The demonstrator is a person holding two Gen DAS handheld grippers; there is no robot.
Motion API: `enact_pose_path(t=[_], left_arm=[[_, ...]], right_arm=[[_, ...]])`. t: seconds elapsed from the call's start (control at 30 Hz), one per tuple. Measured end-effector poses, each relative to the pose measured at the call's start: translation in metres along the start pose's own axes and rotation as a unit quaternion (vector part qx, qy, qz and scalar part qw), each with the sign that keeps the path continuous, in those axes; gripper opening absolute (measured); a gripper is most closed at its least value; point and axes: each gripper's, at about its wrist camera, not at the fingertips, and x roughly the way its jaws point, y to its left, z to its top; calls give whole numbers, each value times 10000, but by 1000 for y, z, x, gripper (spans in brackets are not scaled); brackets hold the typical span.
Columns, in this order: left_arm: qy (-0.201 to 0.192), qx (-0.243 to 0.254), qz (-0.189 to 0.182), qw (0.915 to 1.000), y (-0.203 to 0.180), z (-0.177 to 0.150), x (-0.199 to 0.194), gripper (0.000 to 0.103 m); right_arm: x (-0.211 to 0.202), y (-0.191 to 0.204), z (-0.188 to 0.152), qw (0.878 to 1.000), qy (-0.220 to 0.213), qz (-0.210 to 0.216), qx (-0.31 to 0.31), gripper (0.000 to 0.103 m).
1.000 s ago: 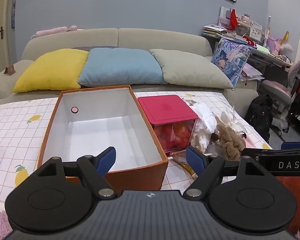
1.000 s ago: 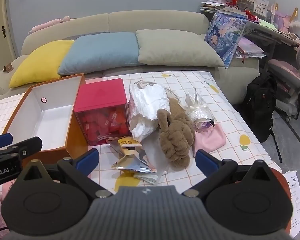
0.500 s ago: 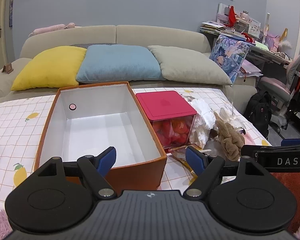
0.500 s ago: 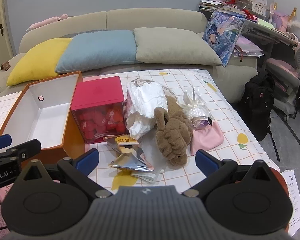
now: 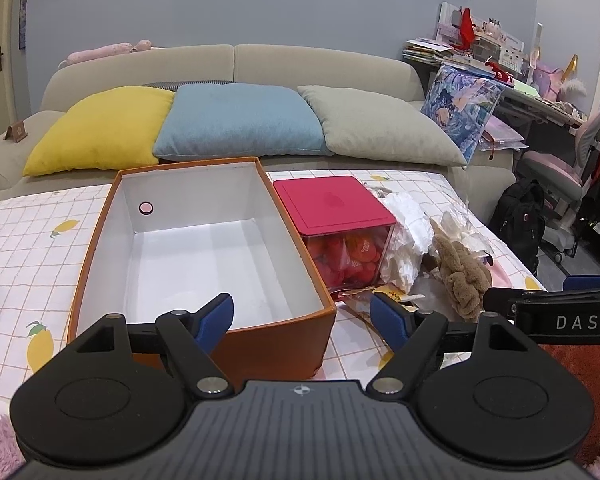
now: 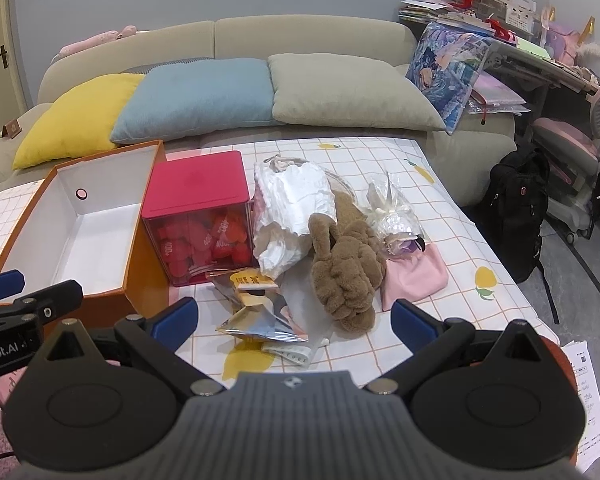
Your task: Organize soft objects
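Orange card box (image 5: 204, 264), white inside and empty, sits at the left of the table (image 6: 452, 216) on a lemon-print cloth; its near wall is partly hidden behind our left gripper (image 5: 302, 314). Just right of it, touching, stands the red-lidded tub (image 6: 198, 216) of red pieces. Right again lies the soft pile: white crumpled fabric (image 6: 292, 208) leaning on the tub, a brown plush (image 6: 348, 268) in front of it, a clear wrapped bundle (image 6: 394, 216) and a pink pouch (image 6: 414, 276) partly under both. What the bundle holds we cannot make out. Crumpled foil packets (image 6: 260, 308) lie nearest us; their print is too small to read. From the left wrist view the pile is half hidden behind the tub and the gripper's finger.

Left gripper: fingers wide apart, holding nothing, hovering over the box's near edge. Right gripper (image 6: 296, 318): fingers spread wide, empty, hovering short of the packets and plush, touching nothing. Each gripper's tip pokes into the other's view at the edge.
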Motion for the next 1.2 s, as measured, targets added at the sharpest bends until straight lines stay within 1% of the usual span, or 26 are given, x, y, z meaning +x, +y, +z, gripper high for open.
enact_pose_path(t=[1.2], left_arm=[[177,-27,25,9998,2,-3,6,91]], right_arm=[[8,1,-2,9998,183,-1,-11,100]])
